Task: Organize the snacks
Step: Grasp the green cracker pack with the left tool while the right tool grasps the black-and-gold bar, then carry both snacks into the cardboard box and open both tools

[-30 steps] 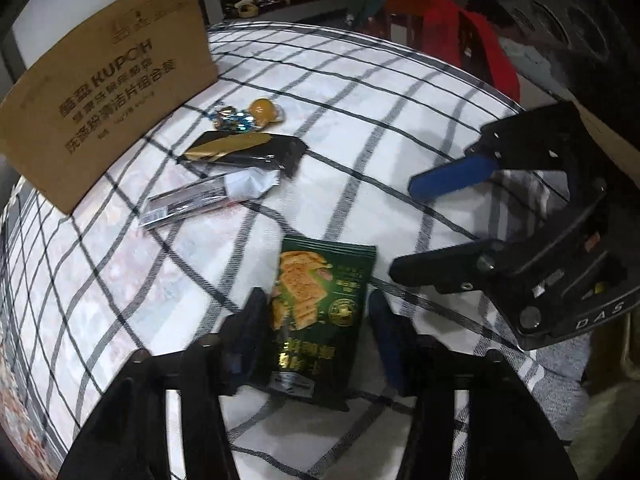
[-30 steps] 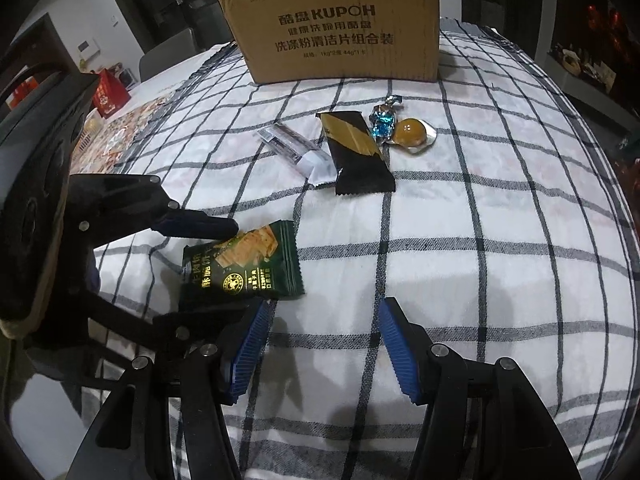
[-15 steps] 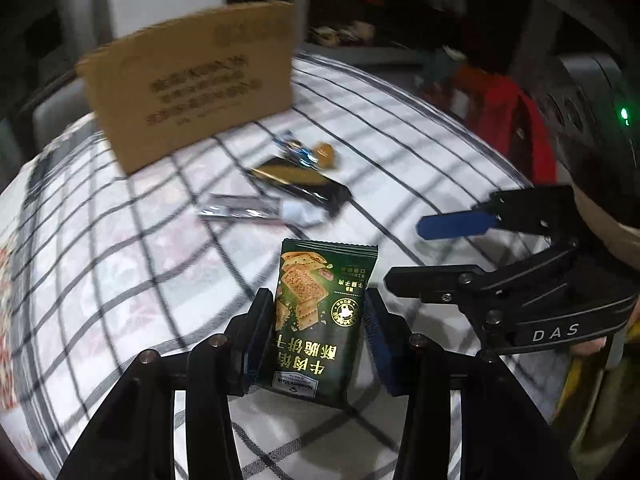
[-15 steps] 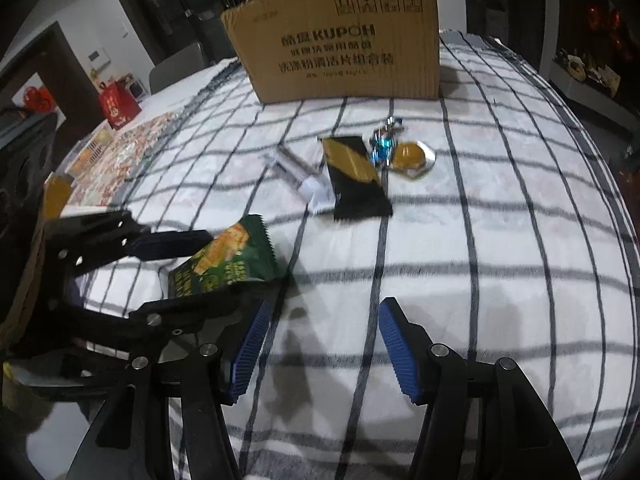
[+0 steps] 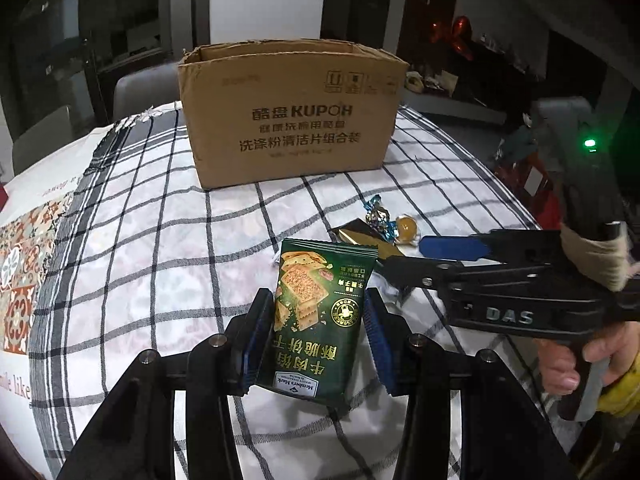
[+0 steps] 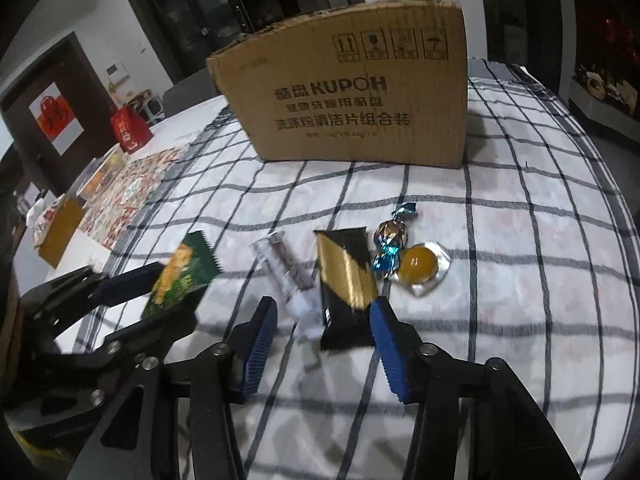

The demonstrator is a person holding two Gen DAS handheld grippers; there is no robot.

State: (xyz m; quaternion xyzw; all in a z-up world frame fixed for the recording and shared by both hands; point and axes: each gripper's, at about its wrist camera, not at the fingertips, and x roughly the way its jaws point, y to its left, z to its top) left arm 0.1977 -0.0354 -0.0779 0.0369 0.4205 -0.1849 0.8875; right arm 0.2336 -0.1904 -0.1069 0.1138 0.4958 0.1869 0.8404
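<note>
Above the checked tablecloth [image 5: 160, 264], the left gripper [image 5: 316, 320] is now holding the lifted green cracker packet [image 5: 320, 312] — right gripper [image 6: 324, 320] jaws are closing around the black-and-gold bar [image 6: 346, 276], not yet gripping.

room dim | white wall [image 5: 264, 0] | dark glass cabinet [image 6: 224, 4] | grey chair [image 5: 140, 92] behind table

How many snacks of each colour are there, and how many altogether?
Green: 1, the cracker packet held in the left tool
Black and gold: 1, bar
Silver: 1, stick
Blue: 1, candy
Orange: 1, candy
Total: 5
</note>
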